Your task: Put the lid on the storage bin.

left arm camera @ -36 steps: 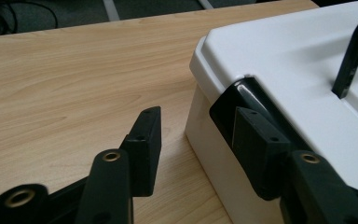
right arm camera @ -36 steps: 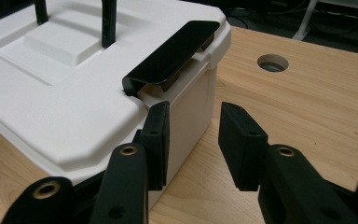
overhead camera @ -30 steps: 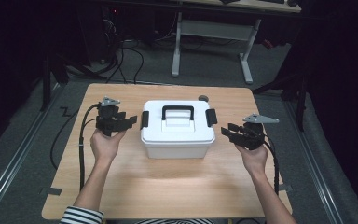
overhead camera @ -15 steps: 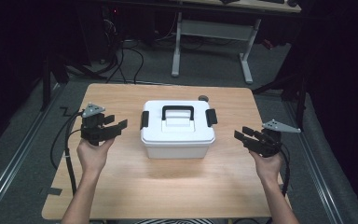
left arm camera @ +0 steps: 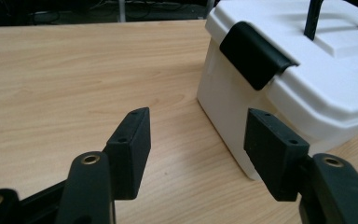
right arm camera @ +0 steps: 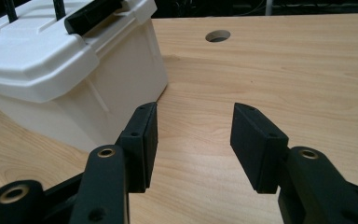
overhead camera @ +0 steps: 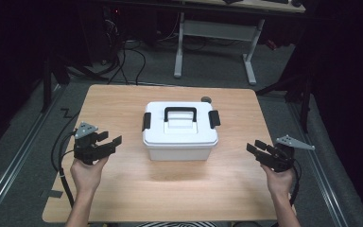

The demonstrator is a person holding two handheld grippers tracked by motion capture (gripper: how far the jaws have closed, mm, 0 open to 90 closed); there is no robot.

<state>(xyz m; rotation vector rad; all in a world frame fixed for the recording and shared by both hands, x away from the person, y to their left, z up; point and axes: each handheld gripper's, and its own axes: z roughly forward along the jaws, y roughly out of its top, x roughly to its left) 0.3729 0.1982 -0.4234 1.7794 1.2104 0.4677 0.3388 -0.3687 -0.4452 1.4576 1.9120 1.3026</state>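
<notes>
Your left gripper [overhead camera: 105, 144] and right gripper [overhead camera: 257, 151] flank the white box [overhead camera: 180, 135] — each well apart, jaws part-open, holding nothing — equally near.

No legible text, label, brand, number or sign is present on the white plastic storage box with black handle and latches [overhead camera: 180, 132] or on the light wooden worktop [overhead camera: 123, 104].
</notes>
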